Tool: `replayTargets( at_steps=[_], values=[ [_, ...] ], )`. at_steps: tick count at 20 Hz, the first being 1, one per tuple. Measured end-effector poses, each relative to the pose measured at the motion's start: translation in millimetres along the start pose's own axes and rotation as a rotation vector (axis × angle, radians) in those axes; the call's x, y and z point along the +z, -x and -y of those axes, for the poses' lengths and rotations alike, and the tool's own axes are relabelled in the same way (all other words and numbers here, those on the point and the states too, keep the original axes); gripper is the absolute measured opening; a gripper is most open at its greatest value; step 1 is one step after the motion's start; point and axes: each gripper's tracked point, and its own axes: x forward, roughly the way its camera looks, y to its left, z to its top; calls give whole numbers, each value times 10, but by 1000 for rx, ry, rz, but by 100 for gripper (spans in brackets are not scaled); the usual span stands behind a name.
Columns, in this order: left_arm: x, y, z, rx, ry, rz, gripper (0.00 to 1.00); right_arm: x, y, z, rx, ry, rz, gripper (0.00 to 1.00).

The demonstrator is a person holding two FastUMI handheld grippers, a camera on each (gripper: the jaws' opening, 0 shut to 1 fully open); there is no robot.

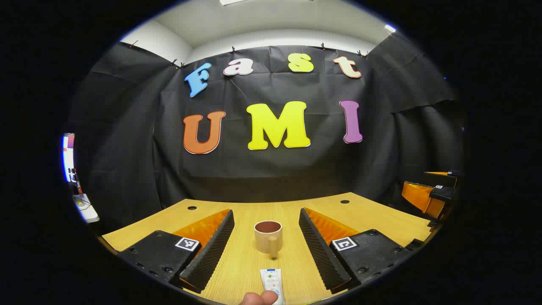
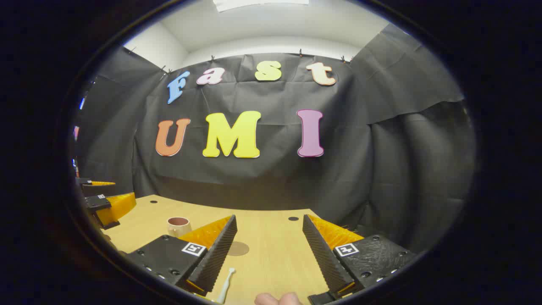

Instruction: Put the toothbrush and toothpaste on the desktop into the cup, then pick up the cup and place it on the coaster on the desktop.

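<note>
Left claw (image 1: pixel 266 248): jaws stand wide apart, holding nothing, hovering low over the pale wooden desk (image 1: pixel 381 220). Between its fingers and a little ahead stands the beige ceramic cup with a dark brown inside (image 1: pixel 268 237), upright, handle turned toward the claw; nothing shows standing in it. Nearer than the cup, on the claw's centre line at the lower edge of the left gripper view, lies the white plastic toothpaste tube with printed markings (image 1: pixel 272 286), flat on the desk, partly cut off. A fingertip (image 1: pixel 258 298) shows beside it.

Right claw (image 2: pixel 269 254): jaws likewise wide, empty. The cup lies well to its left, beyond the left finger. Just ahead, close inside the left finger, lies the thin round brown coaster (image 2: pixel 238 248), bare. Below the left fingertip lies the slim white plastic toothbrush (image 2: pixel 225 284), flat, its lower end out of sight.

Handling, as judged: the tube is light and soft, and will dent; grip across its flat body near the middle. The brush is light, stiff, narrow and likely slippery; pinch squarely at mid-handle. The cup is heavier, rigid and breakable; grip across wall and rim, keeping it upright.
</note>
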Motion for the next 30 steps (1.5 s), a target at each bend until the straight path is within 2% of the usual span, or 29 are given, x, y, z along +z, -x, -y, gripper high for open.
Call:
replayTargets(
  at_steps=[15,24,26,30],
  values=[
    [-102,23,-5,5,33,-46,98,-70,-7,55,-18,-19,-13,94],
    [-118,36,13,-4,17,-66,98,-104,11,37,-13,-27,-16,94],
    [-231,25,39,-12,10,-106,98,-180,1,55,-18,-21,-29,94],
    [-676,54,88,-26,41,-280,98,-337,-6,134,-42,1,-57,94]
  ],
)
